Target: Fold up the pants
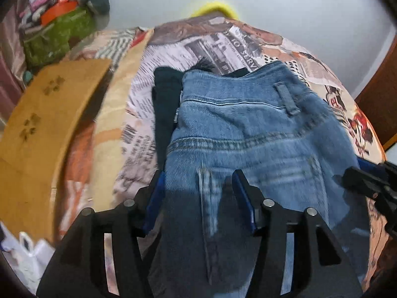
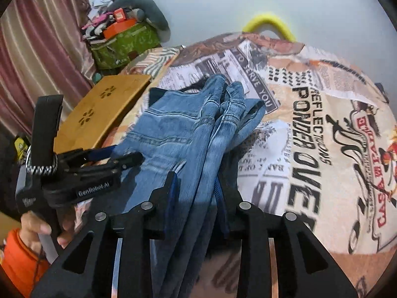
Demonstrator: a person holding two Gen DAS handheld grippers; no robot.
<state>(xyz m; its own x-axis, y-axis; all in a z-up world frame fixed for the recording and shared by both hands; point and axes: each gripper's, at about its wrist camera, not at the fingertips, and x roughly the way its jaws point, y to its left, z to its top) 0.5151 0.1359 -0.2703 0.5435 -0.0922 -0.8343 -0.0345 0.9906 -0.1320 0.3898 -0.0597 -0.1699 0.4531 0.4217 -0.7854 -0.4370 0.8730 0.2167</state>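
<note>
Blue denim jeans (image 1: 248, 129) lie on a bed with a printed sheet (image 1: 173, 57), waistband toward the far side, over a dark garment (image 1: 166, 104). My left gripper (image 1: 198, 183) straddles the jeans' near part, denim between its fingers; the jaws stand fairly wide, so I cannot tell whether they grip. It also shows in the right wrist view (image 2: 124, 156) at the jeans' left edge. My right gripper (image 2: 196, 186) has bunched jeans legs (image 2: 198, 134) between its fingers, closed on the fabric. Its tip appears in the left wrist view (image 1: 367, 176).
A wooden board (image 2: 104, 114) lies on the bed's left side. A green box (image 2: 124, 44) piled with clutter stands at the back left by a pink curtain (image 2: 37, 49). A yellow curved object (image 2: 268, 22) sits behind the bed. The printed sheet (image 2: 322, 124) spreads to the right.
</note>
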